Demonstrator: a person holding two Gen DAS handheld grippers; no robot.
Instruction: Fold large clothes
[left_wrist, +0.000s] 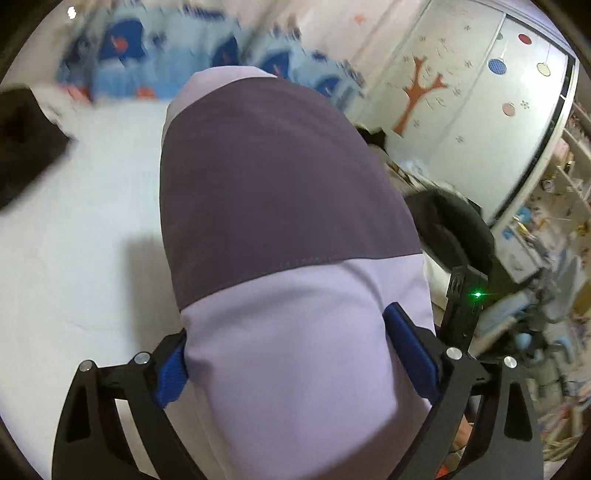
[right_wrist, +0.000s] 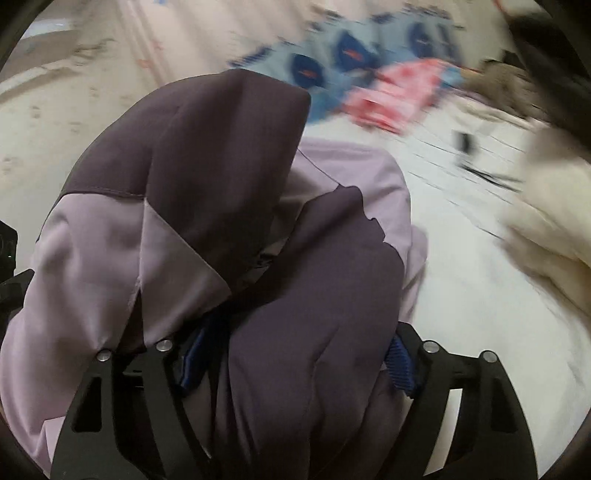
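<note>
The left gripper is a black frame of two flat, curved arms with long cut-out slots, fixed by round silver screw heads, and its fingers carry ribbed blue pads. The right gripper is built the same way, with black slotted arms, silver screw heads and blue woven-looking pads on its fingers. In the left wrist view, a black bracket on the other tool stands at the right with a small green light glowing on it.
</note>
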